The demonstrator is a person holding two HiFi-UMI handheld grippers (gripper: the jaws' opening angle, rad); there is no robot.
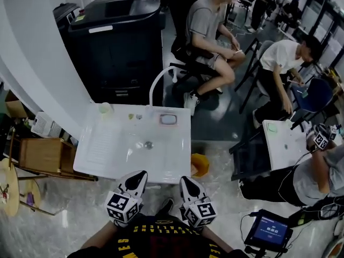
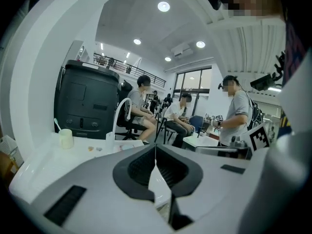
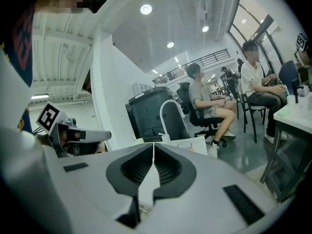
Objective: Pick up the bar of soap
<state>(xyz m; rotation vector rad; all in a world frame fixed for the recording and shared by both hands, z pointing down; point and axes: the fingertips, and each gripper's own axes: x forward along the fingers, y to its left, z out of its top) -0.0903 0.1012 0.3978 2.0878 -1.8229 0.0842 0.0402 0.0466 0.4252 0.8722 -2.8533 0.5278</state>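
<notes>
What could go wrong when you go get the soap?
The left gripper and right gripper are both shut; unless one opens first, it may just shove the soap. The faucet curves up right beside the soap, so a reaching gripper could bump it.

Head steep, gripper views perhaps level, sharing faucet (image 2: 116,117).

black copier (image 1: 115,42) | pale cup (image 1: 105,108) | yellow bucket (image 1: 199,165) | tablet (image 1: 270,232)
</notes>
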